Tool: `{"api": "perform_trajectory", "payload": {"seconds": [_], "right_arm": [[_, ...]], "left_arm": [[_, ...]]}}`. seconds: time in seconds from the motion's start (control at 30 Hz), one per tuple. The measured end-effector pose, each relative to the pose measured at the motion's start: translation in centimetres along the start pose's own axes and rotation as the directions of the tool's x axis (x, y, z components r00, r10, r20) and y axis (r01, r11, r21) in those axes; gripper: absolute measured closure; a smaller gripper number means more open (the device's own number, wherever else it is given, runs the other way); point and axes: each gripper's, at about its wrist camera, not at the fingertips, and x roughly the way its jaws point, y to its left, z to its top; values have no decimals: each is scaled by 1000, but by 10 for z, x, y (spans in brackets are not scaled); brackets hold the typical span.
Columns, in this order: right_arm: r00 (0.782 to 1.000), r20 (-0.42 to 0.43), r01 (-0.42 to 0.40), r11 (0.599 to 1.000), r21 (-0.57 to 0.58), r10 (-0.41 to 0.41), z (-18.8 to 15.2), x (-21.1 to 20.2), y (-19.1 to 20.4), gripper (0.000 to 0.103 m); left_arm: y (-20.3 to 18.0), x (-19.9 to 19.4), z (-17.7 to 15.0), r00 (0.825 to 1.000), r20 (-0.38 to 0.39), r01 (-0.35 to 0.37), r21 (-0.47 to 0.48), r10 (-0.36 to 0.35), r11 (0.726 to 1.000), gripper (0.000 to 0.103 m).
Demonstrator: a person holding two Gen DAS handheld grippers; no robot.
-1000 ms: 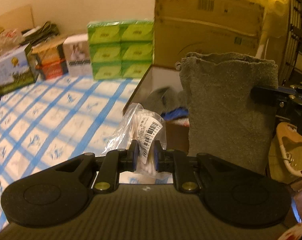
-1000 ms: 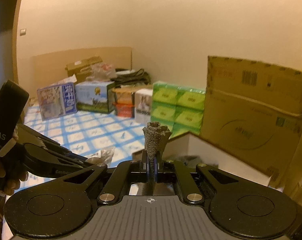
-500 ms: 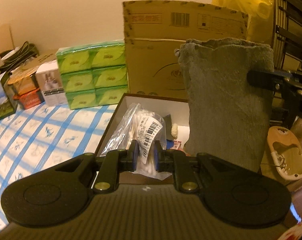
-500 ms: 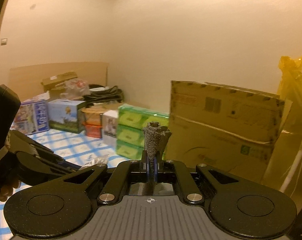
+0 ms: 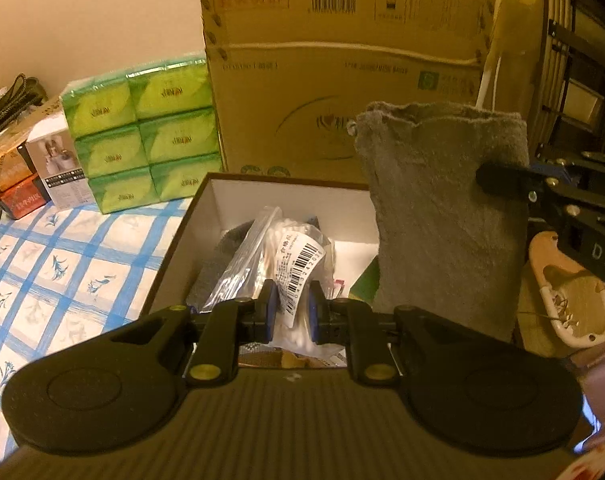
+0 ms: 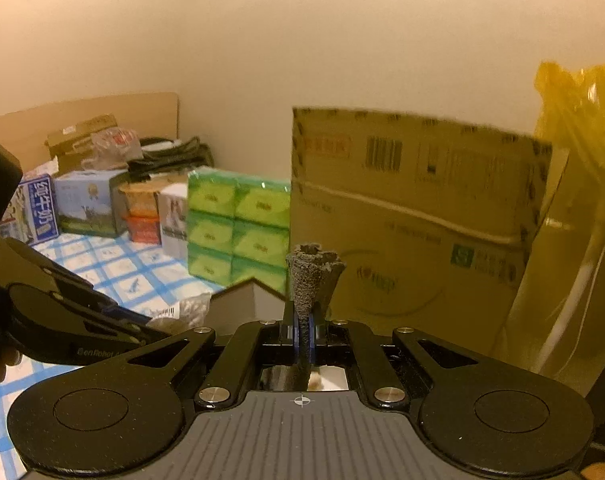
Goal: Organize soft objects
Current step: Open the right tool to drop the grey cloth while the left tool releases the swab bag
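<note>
A clear bag of cotton swabs [image 5: 280, 248] is being pinched low down by the left gripper [image 5: 289, 312], right around its barcode sticker, and it's being held over the open box [image 5: 182, 236] where a few other soft bits are already lying. The pads are being pressed into the plastic from both sides, so that grip looks real.

A grey towel [image 5: 442, 216] is being held up by the right gripper [image 6: 302, 338], with the jaws clamped nearly shut on one edge of the fabric. It's being left to dangle just beside the bag, over the box's right side.

Handling-wise, both are probably very light. The bag is likely being made a bit slippery by that plastic film, and the swabs inside can shift, so a hold across the bulky middle seems safer than the empty corner. The towel is floppy and won't slip much, but it's being gripped by an edge only, so it'll probably bunch up when lowered.

The tissue packs [image 5: 138, 136] and cardboard carton [image 5: 342, 80] behind are not being touched.
</note>
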Motion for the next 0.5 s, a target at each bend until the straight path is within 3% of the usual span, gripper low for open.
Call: {"api": "perform_trajectory", "payload": {"seconds": [0.5], "right_arm": [[992,-111,-44,996,81,53,-26,43,-25,98]], "left_arm": [[1,45,-4,997,-83,-4,9,4,1000,89]]}}
